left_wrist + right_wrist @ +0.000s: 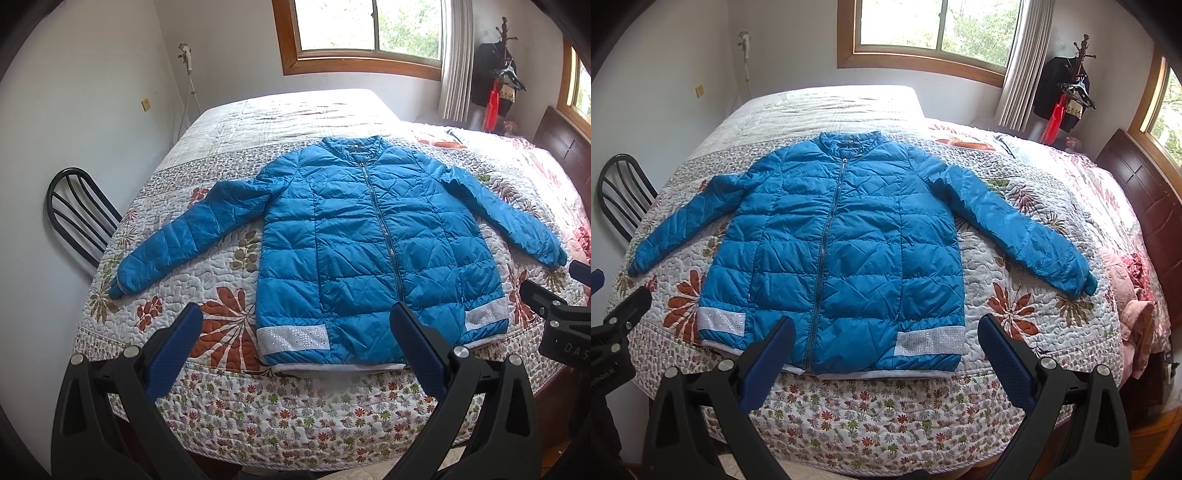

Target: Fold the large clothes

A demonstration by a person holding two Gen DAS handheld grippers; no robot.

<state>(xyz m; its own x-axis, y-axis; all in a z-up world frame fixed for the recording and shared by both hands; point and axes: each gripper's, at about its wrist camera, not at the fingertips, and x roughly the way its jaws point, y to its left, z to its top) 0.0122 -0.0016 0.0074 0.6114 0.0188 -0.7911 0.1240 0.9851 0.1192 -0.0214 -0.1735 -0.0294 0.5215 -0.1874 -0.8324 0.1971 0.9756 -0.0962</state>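
left gripper [295, 321] agape, empty | right gripper [886, 325] agape, empty | jacket [369, 240] flat ahead, untouched

The jacket [373, 236] was quilted blue cloth with a slight sheen and glittery white hem bands. The bedspread [229, 398] was matt stitched cloth. At twelve o'clock, the window frame [291, 48] was varnished wood.

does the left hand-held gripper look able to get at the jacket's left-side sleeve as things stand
Probably yes. The left hand-held gripper is open and empty above the bed's near edge, and the sleeve lies spread flat on the quilt with nothing on it or between. The chair stands off to the side.
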